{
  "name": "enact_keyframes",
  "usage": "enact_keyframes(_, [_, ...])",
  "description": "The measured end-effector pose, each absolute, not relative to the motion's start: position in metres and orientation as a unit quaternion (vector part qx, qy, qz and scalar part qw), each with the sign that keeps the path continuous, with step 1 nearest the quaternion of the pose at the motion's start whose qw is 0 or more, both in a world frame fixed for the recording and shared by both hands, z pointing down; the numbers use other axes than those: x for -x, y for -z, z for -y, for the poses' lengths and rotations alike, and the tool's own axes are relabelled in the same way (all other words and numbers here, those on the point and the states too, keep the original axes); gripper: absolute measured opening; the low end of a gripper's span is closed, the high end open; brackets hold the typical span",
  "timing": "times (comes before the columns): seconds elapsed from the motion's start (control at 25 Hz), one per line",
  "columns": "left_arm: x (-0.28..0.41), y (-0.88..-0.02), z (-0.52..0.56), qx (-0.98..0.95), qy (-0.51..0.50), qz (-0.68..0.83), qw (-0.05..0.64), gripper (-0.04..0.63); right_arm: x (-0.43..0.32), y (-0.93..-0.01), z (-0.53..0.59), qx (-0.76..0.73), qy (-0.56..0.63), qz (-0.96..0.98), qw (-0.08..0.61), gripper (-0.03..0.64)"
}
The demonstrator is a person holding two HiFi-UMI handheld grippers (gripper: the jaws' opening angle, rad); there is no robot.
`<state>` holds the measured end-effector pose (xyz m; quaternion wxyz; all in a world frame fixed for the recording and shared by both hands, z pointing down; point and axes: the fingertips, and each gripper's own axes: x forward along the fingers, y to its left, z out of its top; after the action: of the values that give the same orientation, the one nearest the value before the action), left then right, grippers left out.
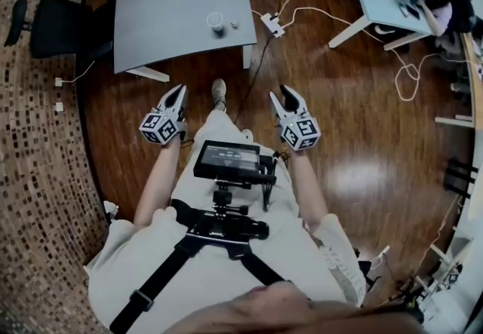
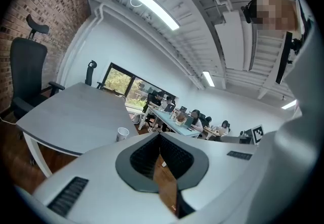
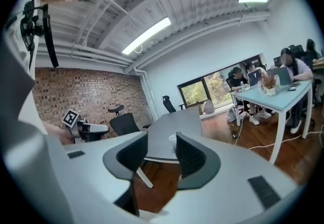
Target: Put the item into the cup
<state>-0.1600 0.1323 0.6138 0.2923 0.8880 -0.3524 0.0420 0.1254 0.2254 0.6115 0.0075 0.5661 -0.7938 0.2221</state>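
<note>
A black chest rig with a small dark monitor point(image 1: 227, 160) hangs at the person's front. Just beyond it the two grippers are held out over the brown wooden floor point(image 1: 355, 129), well apart and tilted slightly downward. The left gripper point(image 1: 179, 90) has its jaws pressed together at the tips with nothing between them. The right gripper point(image 1: 289, 95) has its jaws spread and is empty; its own view shows only the distant cup through the gap.

Farther on stands a grey, curved-edged table point(image 1: 166, 1). Near its closer edge a white paper cup point(image 1: 216, 21) stands upright, and just beside it, apart from it, lies the small pale item point(image 1: 233, 24). Both grippers are well short of them. A white power strip point(image 1: 272, 24) lies on the floor by the table's corner, and a black office chair point(image 1: 53, 23) stands at the table's left. Beyond, people sit at a light blue table point(image 1: 377, 1).
</note>
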Motion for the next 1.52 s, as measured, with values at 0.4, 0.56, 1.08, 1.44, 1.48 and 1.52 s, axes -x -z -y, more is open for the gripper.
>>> enact_keyframes(0.4, [0.138, -0.623, -0.021, -0.907, -0.072, 0.3, 0.287, 0.006, -0.122, -0.632, -0.113, -0.569, -0.235, 0.787, 0.035, 0.187])
enact_keyframes(0.56, [0.132, -0.63, 0.013, -0.909, -0.083, 0.275, 0.302, 0.008, -0.117, -0.642, -0.075, -0.571, -0.242, 0.782, 0.067, 0.187])
enact_keyframes(1.08, [0.113, -0.66, 0.098, -0.923, -0.106, 0.18, 0.324, 0.018, -0.099, -0.681, 0.03, -0.584, -0.233, 0.766, 0.135, 0.186])
enact_keyframes(1.44, [0.103, -0.672, 0.125, -0.925, -0.13, 0.158, 0.32, 0.035, -0.089, -0.723, 0.065, -0.562, -0.227, 0.768, 0.207, 0.186])
enact_keyframes(1.48, [0.103, -0.672, 0.126, -0.925, -0.133, 0.158, 0.318, 0.035, -0.087, -0.73, 0.068, -0.557, -0.226, 0.769, 0.218, 0.184])
enact_keyframes(1.52, [0.103, -0.673, 0.126, -0.925, -0.137, 0.16, 0.317, 0.035, -0.085, -0.736, 0.07, -0.55, -0.225, 0.771, 0.228, 0.184])
